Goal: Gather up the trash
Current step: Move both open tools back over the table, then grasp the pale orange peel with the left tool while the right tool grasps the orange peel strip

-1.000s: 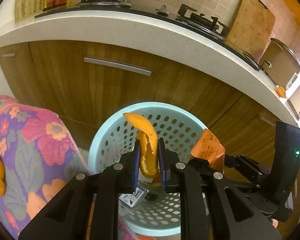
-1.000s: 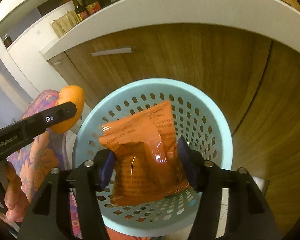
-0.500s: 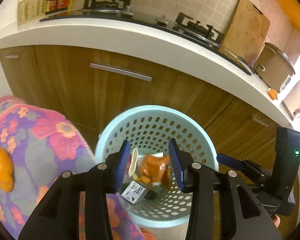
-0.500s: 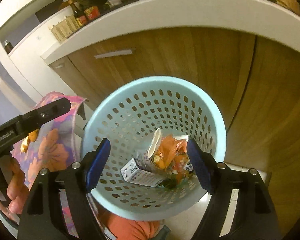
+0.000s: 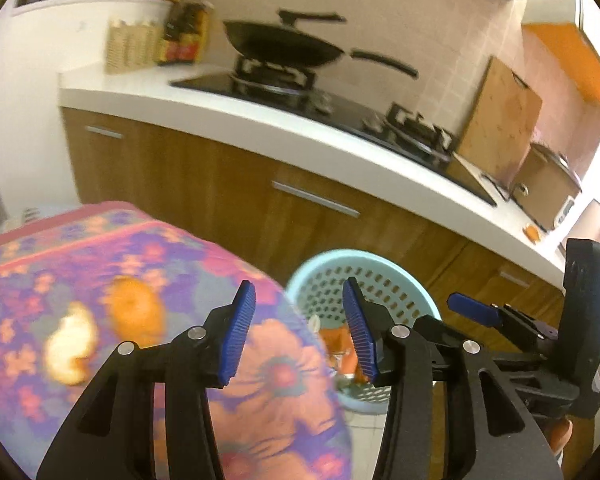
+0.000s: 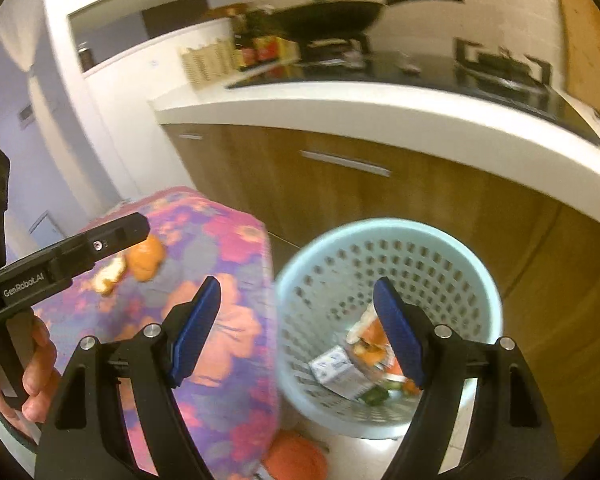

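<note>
Both your hand-held grippers are empty: left hand-held gripper [image 5: 296,330] jaws have just been opening, now approx half apart; right hand-held gripper [image 6: 296,334] gapes wide. Wrapper [image 6: 374,346] lies in the bin [image 6: 388,236]. Peels [image 5: 134,314] wait on the bench [image 5: 272,380], near its bin-side edge, prob. next.

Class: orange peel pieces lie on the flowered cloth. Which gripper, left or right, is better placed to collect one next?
Probably the left gripper: open and empty, with the peel pieces just beside its fingers. The right gripper, also open, faces the basket.
</note>
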### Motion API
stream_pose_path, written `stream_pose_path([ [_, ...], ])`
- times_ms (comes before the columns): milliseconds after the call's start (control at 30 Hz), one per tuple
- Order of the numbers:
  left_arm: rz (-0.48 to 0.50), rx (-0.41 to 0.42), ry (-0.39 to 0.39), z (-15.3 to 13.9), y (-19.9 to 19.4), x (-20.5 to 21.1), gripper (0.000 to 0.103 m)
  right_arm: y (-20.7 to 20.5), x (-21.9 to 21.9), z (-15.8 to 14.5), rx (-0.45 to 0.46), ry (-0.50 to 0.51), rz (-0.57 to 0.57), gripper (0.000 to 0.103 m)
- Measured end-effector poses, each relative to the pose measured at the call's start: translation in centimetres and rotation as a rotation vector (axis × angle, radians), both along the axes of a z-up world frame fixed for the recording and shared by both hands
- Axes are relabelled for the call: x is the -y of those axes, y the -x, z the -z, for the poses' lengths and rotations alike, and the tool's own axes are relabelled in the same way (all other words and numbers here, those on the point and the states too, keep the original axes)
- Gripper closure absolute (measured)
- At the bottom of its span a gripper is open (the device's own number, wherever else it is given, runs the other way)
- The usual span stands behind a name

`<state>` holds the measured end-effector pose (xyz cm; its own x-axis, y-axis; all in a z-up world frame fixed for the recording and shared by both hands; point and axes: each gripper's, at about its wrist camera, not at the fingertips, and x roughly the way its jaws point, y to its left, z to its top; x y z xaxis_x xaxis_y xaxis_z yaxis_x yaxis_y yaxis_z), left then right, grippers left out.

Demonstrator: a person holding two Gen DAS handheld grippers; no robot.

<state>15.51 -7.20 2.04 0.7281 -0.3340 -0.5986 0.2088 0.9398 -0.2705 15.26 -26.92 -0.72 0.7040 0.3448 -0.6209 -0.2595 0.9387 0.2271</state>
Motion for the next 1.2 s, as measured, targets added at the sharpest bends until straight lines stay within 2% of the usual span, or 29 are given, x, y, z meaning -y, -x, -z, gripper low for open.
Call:
stream_pose_path([
  [267, -0.164, 0.084, 0.003, -2.5, 4.5, -10.1, 0.054, 0.2, -7.8, -2.0, 0.055, 0.029, -0.094, 0.029],
  [467, -0.228, 0.035, 0.055, -0.6, 5.0, -15.3, 0.054, -0.7, -13.6, -1.8, 0.089, 0.009, -0.122, 0.029],
  [633, -0.242, -0.064, 0.044, 3.9, 3.0, -16.4, 0.054, -2.3, -17.2, 0.1, 0.127, 0.009, -0.093, 0.029],
  [733, -0.257, -0.109, 0.053, 6.4, 2.1, -17.1, 0.055, -3.5, -18.3, 1.7, 0.104, 0.005, -0.070, 0.029],
  [867, -0.256, -0.183, 0.127, 8.6, 1.2, -18.0, 0.055, -4.5, -19.2, 3.0, 0.070, 0.038, -0.057, 0.029],
  [933, -0.257, -0.190, 0.144, 8.8, 1.1, -18.1, 0.056, -5.0, -19.4, 2.9, 0.078, 0.037, -0.041, 0.029],
  [1033, -0.248, -0.197, 0.165, 9.0, 1.1, -17.8, 0.056, -6.3, -20.0, 3.5, 0.031, 0.045, -0.054, 0.029],
  [1133, -0.253, -0.197, 0.130, 9.2, 0.8, -17.4, 0.060, -6.9, -20.0, 3.9, -0.003, 0.048, -0.050, 0.029],
  [1200, -0.265, -0.195, 0.079, 9.1, 0.7, -16.8, 0.063, -6.9, -19.9, 3.9, -0.002, 0.044, -0.039, 0.029],
])
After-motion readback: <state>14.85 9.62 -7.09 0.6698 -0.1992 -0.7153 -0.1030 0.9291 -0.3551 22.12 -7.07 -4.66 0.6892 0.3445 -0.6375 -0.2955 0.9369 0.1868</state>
